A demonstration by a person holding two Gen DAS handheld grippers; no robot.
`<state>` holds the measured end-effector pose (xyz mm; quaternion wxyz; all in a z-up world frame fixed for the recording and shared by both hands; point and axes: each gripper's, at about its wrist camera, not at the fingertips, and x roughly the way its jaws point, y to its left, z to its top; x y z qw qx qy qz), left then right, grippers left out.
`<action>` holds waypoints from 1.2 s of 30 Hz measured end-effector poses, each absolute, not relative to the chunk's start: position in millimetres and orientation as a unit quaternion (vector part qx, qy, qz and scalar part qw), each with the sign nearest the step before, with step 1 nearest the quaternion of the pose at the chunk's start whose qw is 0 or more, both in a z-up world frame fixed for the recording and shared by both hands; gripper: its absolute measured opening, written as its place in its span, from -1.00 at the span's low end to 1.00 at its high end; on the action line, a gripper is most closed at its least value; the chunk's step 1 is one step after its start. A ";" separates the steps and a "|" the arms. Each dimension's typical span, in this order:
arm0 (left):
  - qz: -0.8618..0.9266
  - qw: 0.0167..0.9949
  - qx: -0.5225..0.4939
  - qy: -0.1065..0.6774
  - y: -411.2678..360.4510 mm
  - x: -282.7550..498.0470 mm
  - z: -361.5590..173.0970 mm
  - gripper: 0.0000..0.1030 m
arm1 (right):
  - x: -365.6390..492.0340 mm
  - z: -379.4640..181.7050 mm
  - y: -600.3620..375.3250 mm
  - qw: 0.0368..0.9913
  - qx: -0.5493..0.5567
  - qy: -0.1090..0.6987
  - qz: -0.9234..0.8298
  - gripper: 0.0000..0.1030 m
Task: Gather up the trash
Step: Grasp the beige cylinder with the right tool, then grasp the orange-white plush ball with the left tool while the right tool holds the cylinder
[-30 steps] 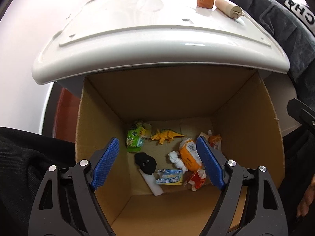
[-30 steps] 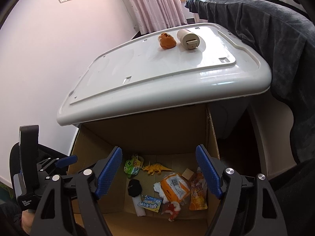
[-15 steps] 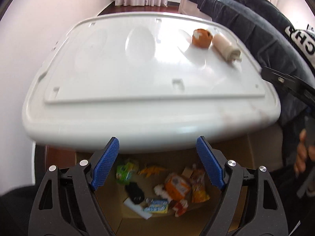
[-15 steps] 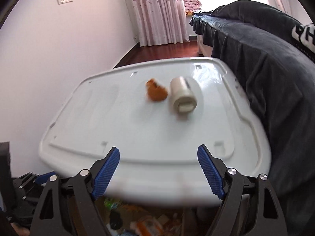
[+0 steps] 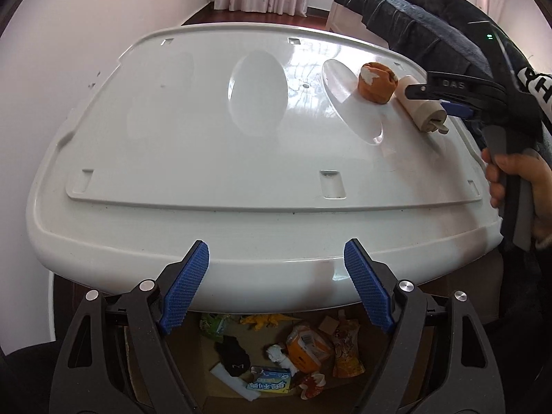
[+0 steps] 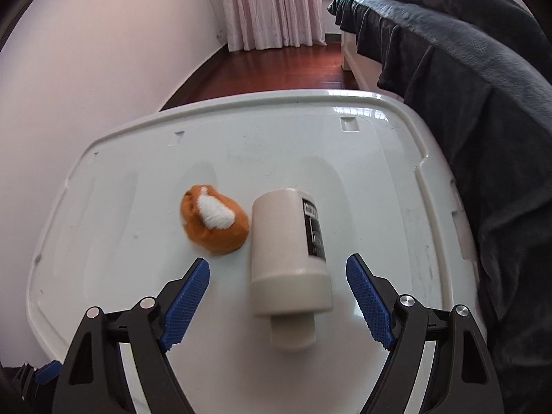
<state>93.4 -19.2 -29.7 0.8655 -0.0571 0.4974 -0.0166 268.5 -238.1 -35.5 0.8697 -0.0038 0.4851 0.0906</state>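
The right gripper [image 6: 277,298] stood wide open over the white lid [image 6: 138,248], its blue pads either side of a cream bottle [image 6: 288,258] lying on its side, not touching it. An orange ball [image 6: 214,224] lay just beside the bottle. The left gripper [image 5: 276,286], also wide and empty, hung at the lid's near edge above the box [image 5: 241,339] holding trash [image 5: 307,348].

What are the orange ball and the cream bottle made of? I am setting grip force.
Orange ball: apparently soft knitted fabric, fuzzy and matte, with a white patch. Cream bottle: seemingly rigid plastic, smooth with a slight sheen, carrying a black printed label.
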 end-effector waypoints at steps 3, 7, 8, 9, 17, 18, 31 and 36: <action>-0.015 0.867 -0.053 0.495 -19.9 92.9 -29.1 0.53 | 280.9 -48.2 -239.1 0.861 -0.003 0.502 0.086 0.51; -0.016 0.869 -0.046 0.493 -21.9 90.9 -29.0 0.53 | 272.3 -55.3 -225.9 0.866 -0.062 0.492 0.067 -0.06; -0.017 0.869 -0.047 0.492 -22.2 90.1 -28.9 0.53 | 268.4 -54.9 -224.6 0.866 -0.063 0.492 0.064 -0.06; -0.019 0.870 -0.047 0.491 -22.3 89.4 -28.6 0.53 | 266.0 -54.3 -225.9 0.867 -0.055 0.492 0.062 -0.06; -0.025 0.878 -0.039 0.476 -26.9 85.7 -20.0 0.53 | 214.9 -33.1 -259.5 0.875 0.039 0.478 0.060 -0.07; -0.029 0.879 -0.038 0.475 -29.1 86.9 -18.0 0.53 | 199.4 -26.3 -264.1 0.879 0.048 0.471 0.061 -0.07; -0.074 0.888 -0.037 0.452 -103.9 200.7 -6.5 0.53 | 61.0 18.1 -312.0 0.914 0.116 0.384 0.054 -0.06; -0.072 0.884 -0.061 0.459 -125.9 253.1 -15.7 0.53 | 63.1 10.2 -327.8 0.912 0.134 0.383 0.055 -0.06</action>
